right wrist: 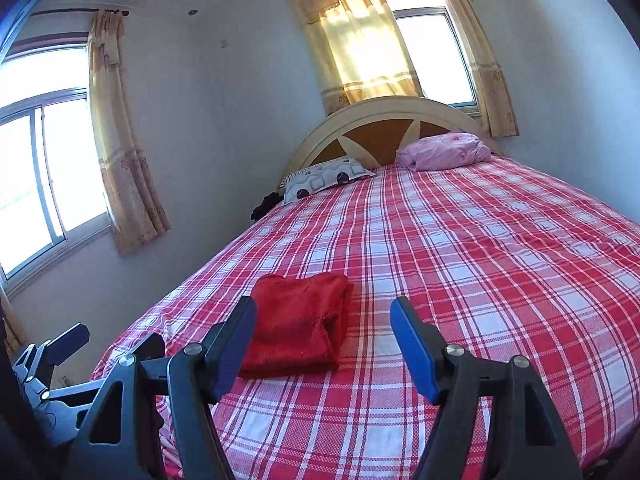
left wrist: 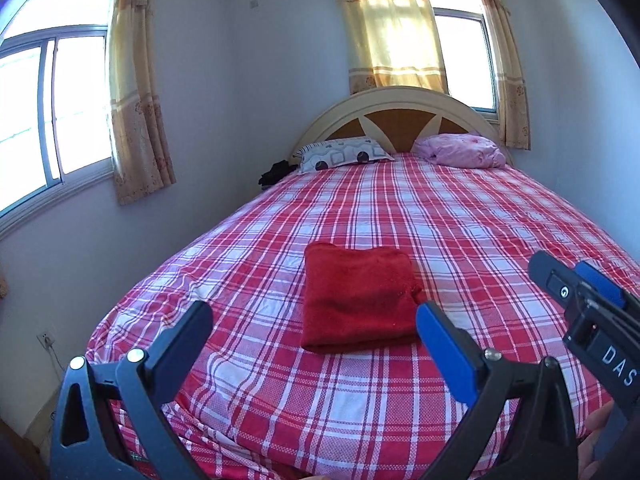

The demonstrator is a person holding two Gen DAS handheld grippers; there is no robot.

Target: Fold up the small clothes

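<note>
My left gripper (left wrist: 314,320) hangs above the foot of the bed with its jaws spread wide and nothing between them; my right gripper (right wrist: 324,320) is just as wide and just as empty. The folded red garment (left wrist: 358,300) lies flat on the plaid bedsheet (left wrist: 460,216) ahead of both tools — a fuzzy, plush rectangle with rounded corners and doubled edges. From the right wrist view its near corner is hidden behind my left-hand finger pad. Nothing else lies between the tools and the cloth. The sheet is a red, pink and white check, lightly wrinkled near the bed's left edge. At the far end, a patterned pillow (left wrist: 344,154) and a crumpled pink bundle (left wrist: 460,150) rest against the arched headboard (left wrist: 396,100) — cream frame, brown panels. Yellow curtains (left wrist: 394,28) hang beside bright windows.
</note>
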